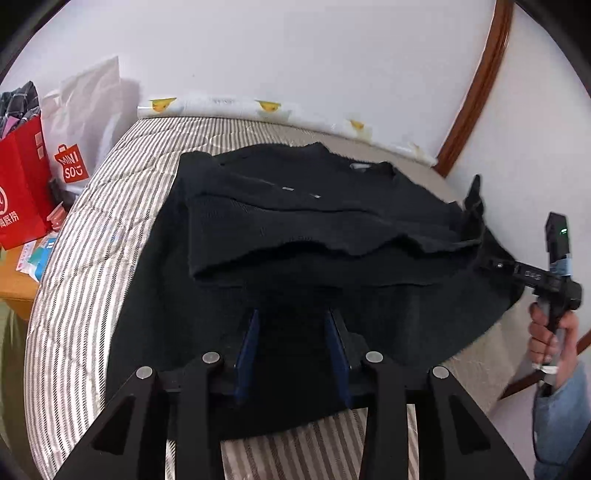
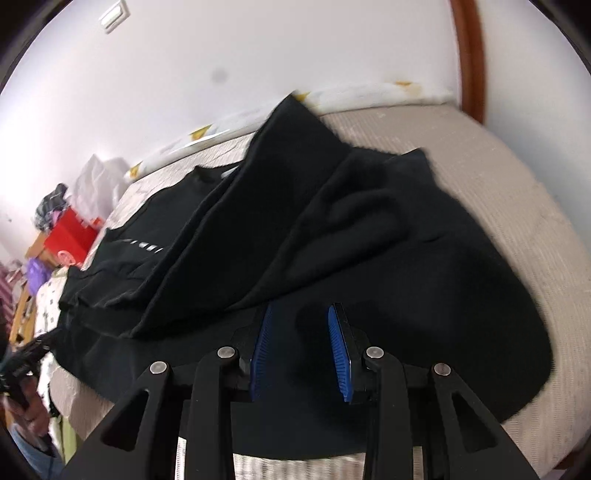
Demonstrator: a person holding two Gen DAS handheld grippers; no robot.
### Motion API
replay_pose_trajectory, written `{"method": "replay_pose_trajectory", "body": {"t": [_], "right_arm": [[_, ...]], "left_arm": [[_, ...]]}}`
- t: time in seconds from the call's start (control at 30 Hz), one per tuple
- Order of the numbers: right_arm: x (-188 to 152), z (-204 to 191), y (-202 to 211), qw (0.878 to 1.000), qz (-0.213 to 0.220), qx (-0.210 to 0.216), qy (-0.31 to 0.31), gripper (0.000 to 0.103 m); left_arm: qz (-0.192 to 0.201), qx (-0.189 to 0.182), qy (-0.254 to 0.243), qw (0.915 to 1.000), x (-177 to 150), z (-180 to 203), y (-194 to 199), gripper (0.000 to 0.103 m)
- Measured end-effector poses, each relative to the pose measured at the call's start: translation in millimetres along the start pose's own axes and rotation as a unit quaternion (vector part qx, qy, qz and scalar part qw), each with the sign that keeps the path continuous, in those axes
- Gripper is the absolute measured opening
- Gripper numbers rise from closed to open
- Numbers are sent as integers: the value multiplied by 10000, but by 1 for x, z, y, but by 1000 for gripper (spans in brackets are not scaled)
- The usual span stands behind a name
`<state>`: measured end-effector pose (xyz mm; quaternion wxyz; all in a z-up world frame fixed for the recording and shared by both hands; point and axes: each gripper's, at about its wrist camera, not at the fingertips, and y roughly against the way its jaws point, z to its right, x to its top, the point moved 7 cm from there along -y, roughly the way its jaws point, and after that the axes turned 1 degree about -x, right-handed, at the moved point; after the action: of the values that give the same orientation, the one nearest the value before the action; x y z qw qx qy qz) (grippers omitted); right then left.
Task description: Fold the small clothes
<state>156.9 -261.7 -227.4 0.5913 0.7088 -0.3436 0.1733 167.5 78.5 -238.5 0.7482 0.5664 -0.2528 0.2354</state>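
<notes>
Sweater point(image 1: 314, 221) lying partly folded on the striped bed point(image 1: 92, 240).
Both tools, left tool point(image 1: 293, 347) and right tool point(image 2: 301, 347), are hovering released over the sweater's near hem, likely readying another fold.

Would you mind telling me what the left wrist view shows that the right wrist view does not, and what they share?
Only the left wrist view shows the white MINISO bag beside the bed, the garment's neckline with its label, and the right tool seen from outside, held in the person's right hand at the garment's right side.

Only the right wrist view shows a wall switch plate and a sleeve-like fold raised toward the wall.

Both show the black garment on the striped bed, the red bag, and each tool's own blue pads apart.
</notes>
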Motion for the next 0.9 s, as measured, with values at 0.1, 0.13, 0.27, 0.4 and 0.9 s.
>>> {"method": "replay_pose_trajectory", "body": {"t": [0.1,0.13,0.27,0.4,0.9], "right_arm": [[-2,-12,-12,9997,-132,199,-4,32],[-2,-16,-16,9996,-170,234,9,32],[12,-25,-31,9991,-200,362,-86,32],[42,-17,-42,9973,-110,572,-451,31],[119,48,-26,9971,470,-594,29,49]], "left_arm": [[-24,383,-165,9991,11,1,-13,35],[-4,465,-215,9987,16,2,-17,35],[100,519,-215,9984,42,1,-32,35],[203,417,-109,9989,69,-3,-44,35],[52,678,116,9976,123,-56,-65,43]]}}
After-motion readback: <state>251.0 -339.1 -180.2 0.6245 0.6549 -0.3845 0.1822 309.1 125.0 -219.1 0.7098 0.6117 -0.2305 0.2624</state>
